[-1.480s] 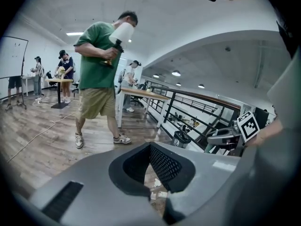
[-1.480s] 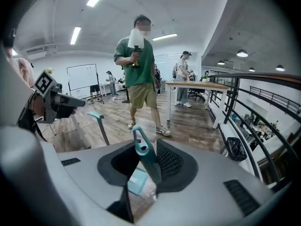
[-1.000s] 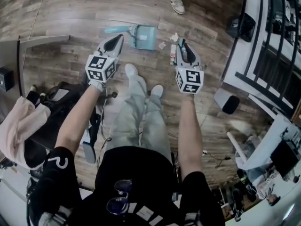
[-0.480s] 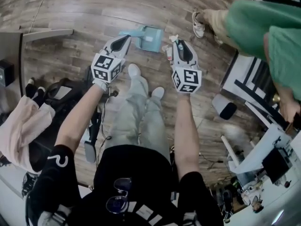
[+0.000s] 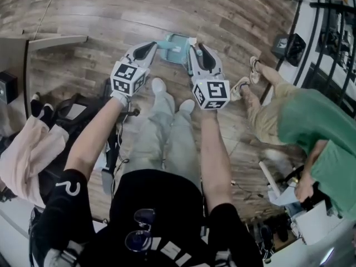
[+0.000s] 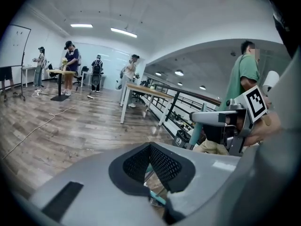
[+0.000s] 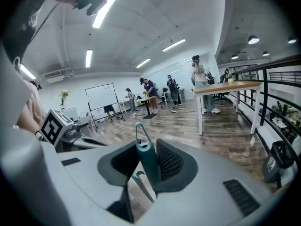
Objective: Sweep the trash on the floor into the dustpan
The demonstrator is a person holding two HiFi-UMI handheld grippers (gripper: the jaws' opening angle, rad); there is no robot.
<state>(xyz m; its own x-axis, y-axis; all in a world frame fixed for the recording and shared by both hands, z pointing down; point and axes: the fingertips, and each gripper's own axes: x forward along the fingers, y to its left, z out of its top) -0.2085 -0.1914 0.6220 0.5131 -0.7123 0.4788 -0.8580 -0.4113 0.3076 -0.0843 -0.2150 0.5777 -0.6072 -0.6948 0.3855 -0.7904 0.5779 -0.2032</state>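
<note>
Closest to the head camera, I see the person's black top and light trousers, with white shoes planted on the wooden floor. Both forearms reach forward over the legs.

The left gripper sits just ahead of the left shoe. In the left gripper view, its jaws are drawn close together on a teal bar. In the head view that bar lines up with the handle of the dustpan, so I read this gripper as clamped on the dustpan. The dustpan lies on the floor between the two grippers, just in front of the shoes.

The right gripper is just beside the dustpan's right edge. In the right gripper view, its jaws are clamped on the teal brush handle, which stands nearly upright between the pads with its hanging loop on top. The right gripper hides the brush head in the head view, and I cannot make out the trash.

Further right, a second person in a green top crouches on the floor near a black railing.
</note>
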